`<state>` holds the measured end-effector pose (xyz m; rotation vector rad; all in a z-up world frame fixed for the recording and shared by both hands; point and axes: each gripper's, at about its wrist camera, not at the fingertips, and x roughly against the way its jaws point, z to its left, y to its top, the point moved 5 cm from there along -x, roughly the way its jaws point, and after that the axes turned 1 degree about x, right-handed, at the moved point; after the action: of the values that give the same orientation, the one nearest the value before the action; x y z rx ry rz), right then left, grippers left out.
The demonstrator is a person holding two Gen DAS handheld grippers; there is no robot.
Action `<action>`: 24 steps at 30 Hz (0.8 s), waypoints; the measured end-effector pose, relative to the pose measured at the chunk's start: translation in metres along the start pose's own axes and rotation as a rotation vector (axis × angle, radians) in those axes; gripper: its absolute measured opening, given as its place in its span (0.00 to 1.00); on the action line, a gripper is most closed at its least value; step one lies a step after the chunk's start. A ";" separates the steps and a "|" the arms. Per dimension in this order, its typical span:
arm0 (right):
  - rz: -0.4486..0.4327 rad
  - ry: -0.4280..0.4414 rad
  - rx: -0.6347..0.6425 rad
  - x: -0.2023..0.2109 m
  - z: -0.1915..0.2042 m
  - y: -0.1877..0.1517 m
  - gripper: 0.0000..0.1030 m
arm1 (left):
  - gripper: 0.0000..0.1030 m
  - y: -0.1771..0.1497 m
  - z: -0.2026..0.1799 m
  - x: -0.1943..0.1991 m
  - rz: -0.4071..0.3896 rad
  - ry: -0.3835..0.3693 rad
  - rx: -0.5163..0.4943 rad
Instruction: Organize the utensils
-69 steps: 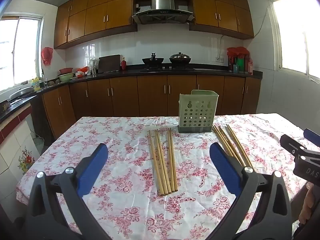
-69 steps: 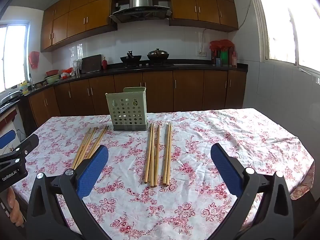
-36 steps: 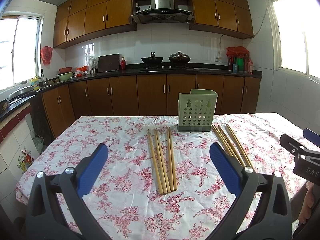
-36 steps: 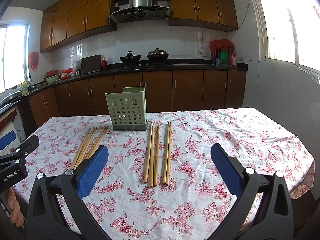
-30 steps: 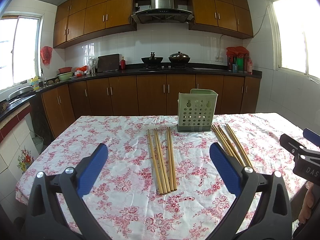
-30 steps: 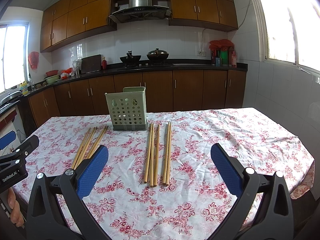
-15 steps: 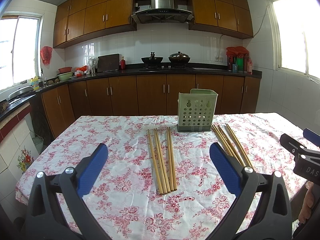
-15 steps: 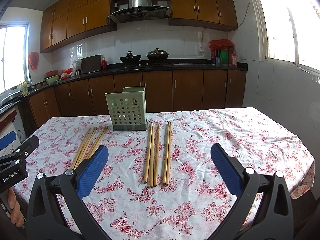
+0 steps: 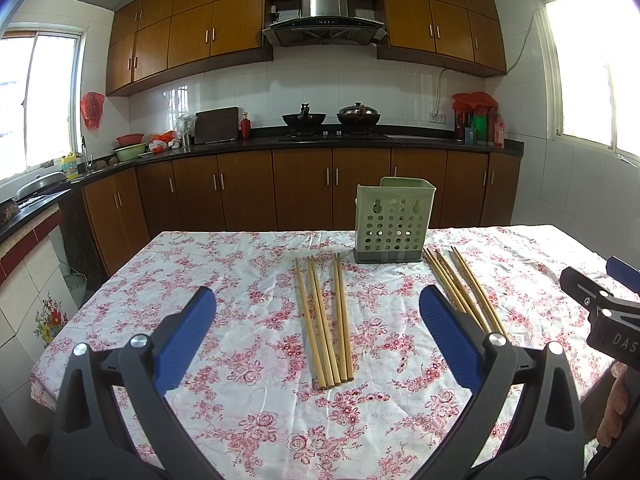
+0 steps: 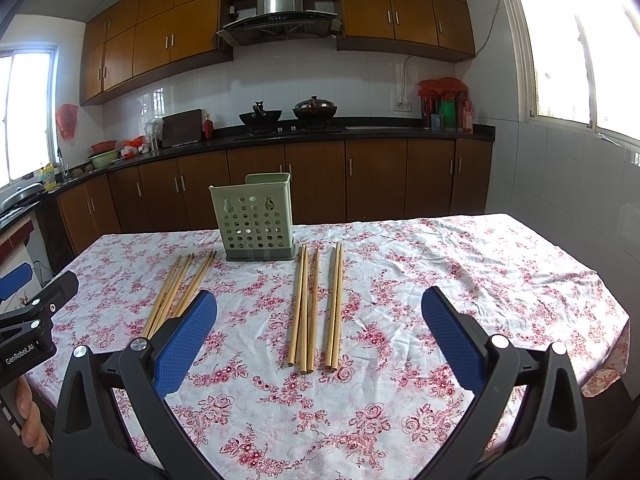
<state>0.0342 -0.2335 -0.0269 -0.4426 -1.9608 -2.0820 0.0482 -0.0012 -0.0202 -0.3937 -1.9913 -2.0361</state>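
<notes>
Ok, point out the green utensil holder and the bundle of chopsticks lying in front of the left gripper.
green utensil holder point(image 9: 393, 220), left wrist view, on its perforated front wall.
chopsticks point(image 9: 325, 316), left wrist view, midway along the middle sticks of the bundle.

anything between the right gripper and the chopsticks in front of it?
Nothing visible. The right gripper is open above bare floral tablecloth, and the chopsticks lie flat straight ahead, short of the green utensil holder.
</notes>
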 end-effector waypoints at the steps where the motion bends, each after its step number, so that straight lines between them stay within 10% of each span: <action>1: 0.000 0.000 0.000 0.000 0.000 0.000 0.98 | 0.96 0.000 0.000 0.000 0.000 0.000 0.000; 24: 0.002 0.001 -0.001 -0.001 0.000 0.000 0.98 | 0.96 -0.001 -0.001 -0.002 0.002 0.000 0.000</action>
<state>0.0350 -0.2335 -0.0270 -0.4437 -1.9587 -2.0815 0.0494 -0.0022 -0.0216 -0.3956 -1.9903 -2.0354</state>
